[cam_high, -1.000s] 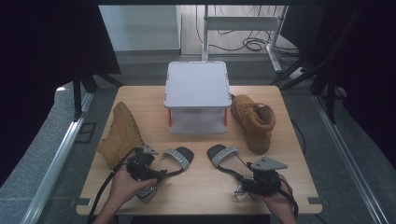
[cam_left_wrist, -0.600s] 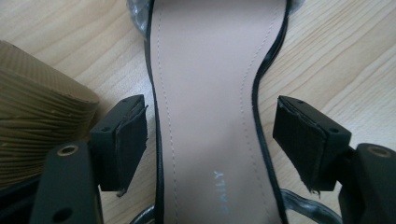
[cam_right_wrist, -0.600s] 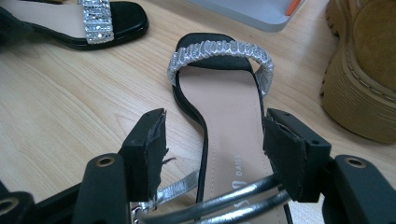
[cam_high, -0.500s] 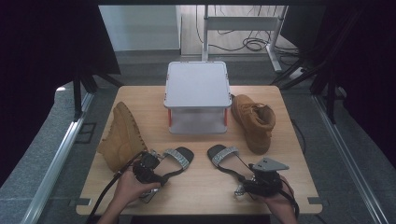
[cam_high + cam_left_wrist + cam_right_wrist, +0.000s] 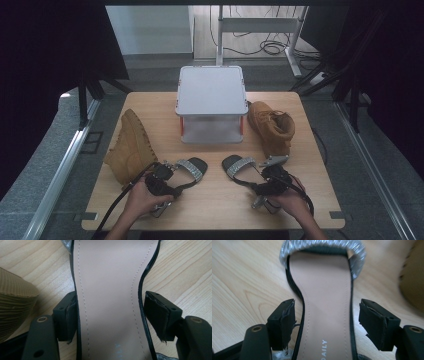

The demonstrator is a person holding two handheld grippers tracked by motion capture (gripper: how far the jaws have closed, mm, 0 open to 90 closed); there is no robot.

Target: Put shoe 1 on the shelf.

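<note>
Two black sandals with silver glitter straps lie on the wooden table (image 5: 215,205). The left sandal (image 5: 192,169) has its tan insole (image 5: 107,290) running between the jaws of my left gripper (image 5: 165,179) (image 5: 113,312). That gripper is open: one pad touches the sole's edge, the other stands a little off it. My right gripper (image 5: 260,182) (image 5: 328,315) is open astride the heel half of the right sandal (image 5: 239,165) (image 5: 324,302), with a gap on each side.
A tan boot (image 5: 131,147) lies on its side at the left, close to my left gripper. A second tan boot (image 5: 272,125) stands upright at the right. A white two-level stand (image 5: 211,102) sits at the table's back middle.
My left gripper has slid right and forward, so its jaws now straddle the left sandal. The right gripper has barely moved.
</note>
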